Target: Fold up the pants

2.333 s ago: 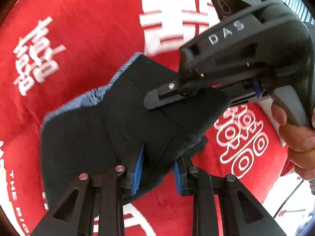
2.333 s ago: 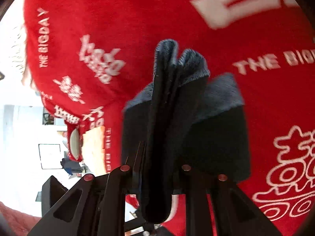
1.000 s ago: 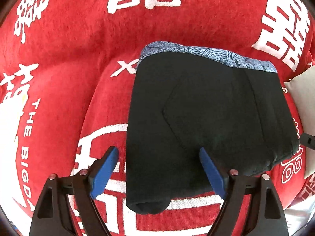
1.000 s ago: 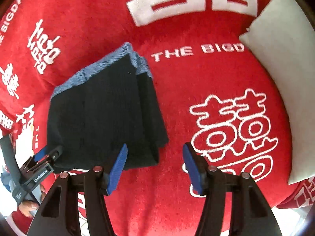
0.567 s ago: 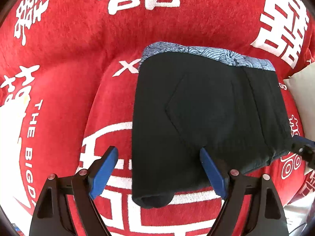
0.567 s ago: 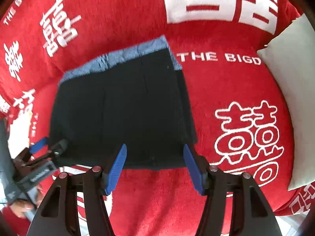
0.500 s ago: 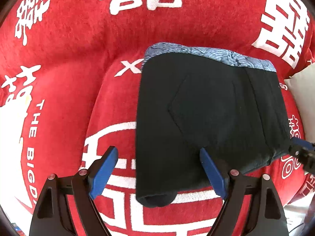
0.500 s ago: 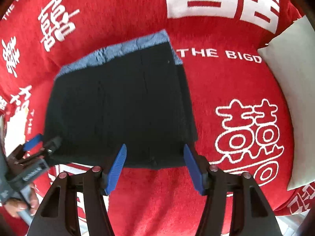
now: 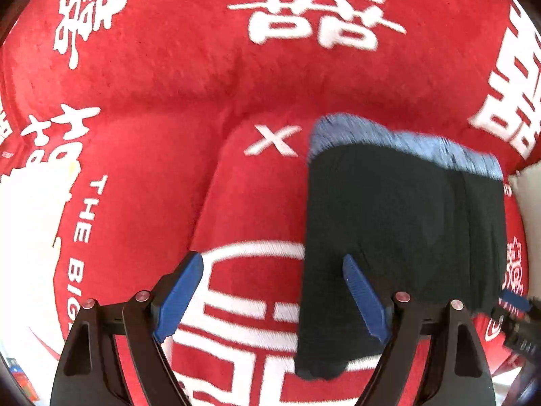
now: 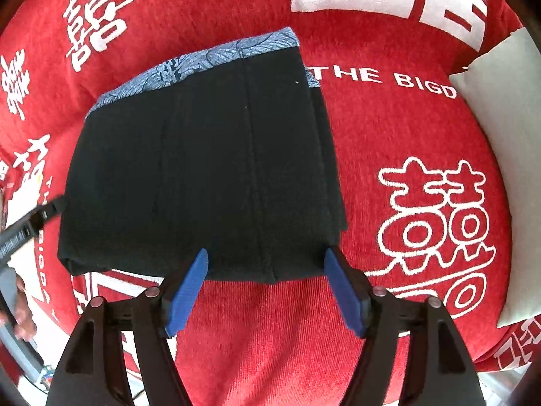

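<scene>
The folded black pants (image 10: pixel 203 176) with a blue patterned waistband (image 10: pixel 203 64) lie flat on the red blanket (image 10: pixel 389 118). My right gripper (image 10: pixel 265 287) is open and empty, just in front of the near folded edge. In the left wrist view the pants (image 9: pixel 405 237) lie at right, slightly blurred. My left gripper (image 9: pixel 270 291) is open and empty; its right pad (image 9: pixel 361 297) is over the pants' left edge, its left pad over bare blanket. The right gripper's tip shows at that view's right edge (image 9: pixel 517 311); the left gripper's tip shows at left in the right wrist view (image 10: pixel 30 226).
The red blanket with white characters (image 9: pixel 318 17) covers the whole surface. A white pillow (image 10: pixel 500 135) lies at the right. A white patch (image 9: pixel 30 223) shows at the blanket's left edge.
Both grippers let go of the pants, which now lie folded on the blanket. The left gripper has since shifted left, so the pants sit further right in its view. The right gripper moved closer.
</scene>
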The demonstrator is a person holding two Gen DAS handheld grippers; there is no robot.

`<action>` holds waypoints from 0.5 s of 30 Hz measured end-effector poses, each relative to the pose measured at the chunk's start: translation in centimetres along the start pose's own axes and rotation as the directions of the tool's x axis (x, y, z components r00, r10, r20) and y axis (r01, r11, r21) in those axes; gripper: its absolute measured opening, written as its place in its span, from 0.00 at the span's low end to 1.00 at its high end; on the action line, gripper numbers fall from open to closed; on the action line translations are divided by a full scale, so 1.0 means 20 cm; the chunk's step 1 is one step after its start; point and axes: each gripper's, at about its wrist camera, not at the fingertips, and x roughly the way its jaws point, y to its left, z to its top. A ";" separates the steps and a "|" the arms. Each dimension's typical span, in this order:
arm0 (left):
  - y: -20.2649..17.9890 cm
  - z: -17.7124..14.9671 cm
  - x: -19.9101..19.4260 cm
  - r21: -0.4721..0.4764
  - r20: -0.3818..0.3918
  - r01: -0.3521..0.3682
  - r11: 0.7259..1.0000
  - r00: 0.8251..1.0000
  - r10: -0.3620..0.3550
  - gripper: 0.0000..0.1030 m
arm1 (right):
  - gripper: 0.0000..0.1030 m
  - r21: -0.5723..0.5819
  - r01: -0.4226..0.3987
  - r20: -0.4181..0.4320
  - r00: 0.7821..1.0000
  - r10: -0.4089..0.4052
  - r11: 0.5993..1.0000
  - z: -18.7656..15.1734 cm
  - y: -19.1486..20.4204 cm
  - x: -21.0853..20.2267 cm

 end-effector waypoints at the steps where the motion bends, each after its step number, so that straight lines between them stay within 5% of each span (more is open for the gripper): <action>1: 0.02 0.03 0.01 -0.015 0.005 0.004 1.000 1.000 -0.004 0.83 | 0.73 -0.001 0.000 0.000 1.000 0.000 1.000 0.00 0.00 0.00; 8: 0.01 0.22 0.08 -0.066 0.030 0.058 0.996 0.998 -0.056 0.83 | 0.74 -0.008 0.000 -0.004 1.000 0.000 1.000 -0.01 0.01 0.03; 15: -0.04 0.21 0.26 -0.020 -0.059 0.015 1.000 0.998 -0.016 0.84 | 0.75 -0.012 -0.004 -0.005 1.000 0.004 1.000 -0.01 0.03 0.04</action>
